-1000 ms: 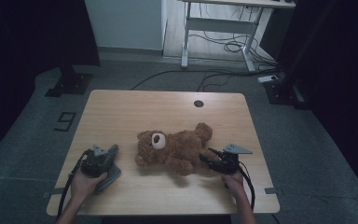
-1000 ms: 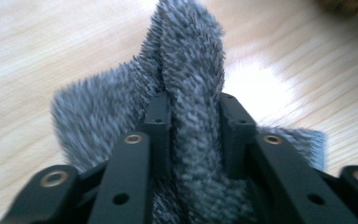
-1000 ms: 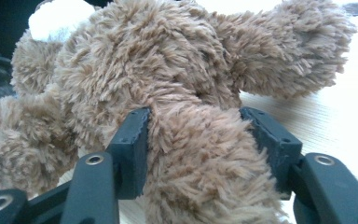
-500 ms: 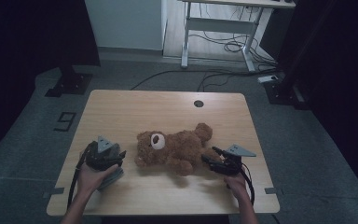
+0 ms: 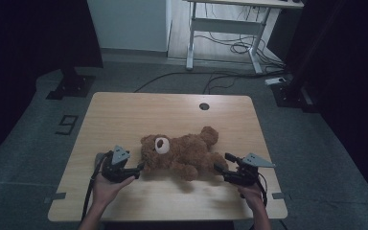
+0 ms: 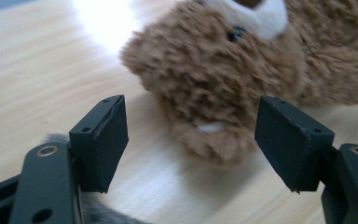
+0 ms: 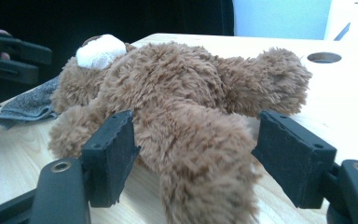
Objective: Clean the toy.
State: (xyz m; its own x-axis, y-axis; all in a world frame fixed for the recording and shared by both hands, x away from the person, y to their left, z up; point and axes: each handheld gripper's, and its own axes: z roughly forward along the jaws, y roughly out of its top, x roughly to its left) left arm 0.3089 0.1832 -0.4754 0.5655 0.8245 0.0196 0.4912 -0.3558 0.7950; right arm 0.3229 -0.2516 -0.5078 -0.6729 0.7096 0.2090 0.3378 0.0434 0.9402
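1. Brown plush bear [image 5: 184, 154] lay on its back near the middle of the table [image 5: 139, 108], head toward my left.
2. My left gripper [image 5: 136, 168] sat just beside the head; its jaws stood wide apart, nothing between them.
3. My right gripper [image 5: 219, 167] had just been opening; a leg [image 7: 200, 154] lay between its jaws, pads off the fur.
4. Grey cloth [image 7: 30, 106] lay beside the head.

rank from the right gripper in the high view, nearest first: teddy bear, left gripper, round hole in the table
1. teddy bear, right beside the right gripper, its leg between the open jaws
2. round hole, toward the table's far edge
3. left gripper, past the bear's head
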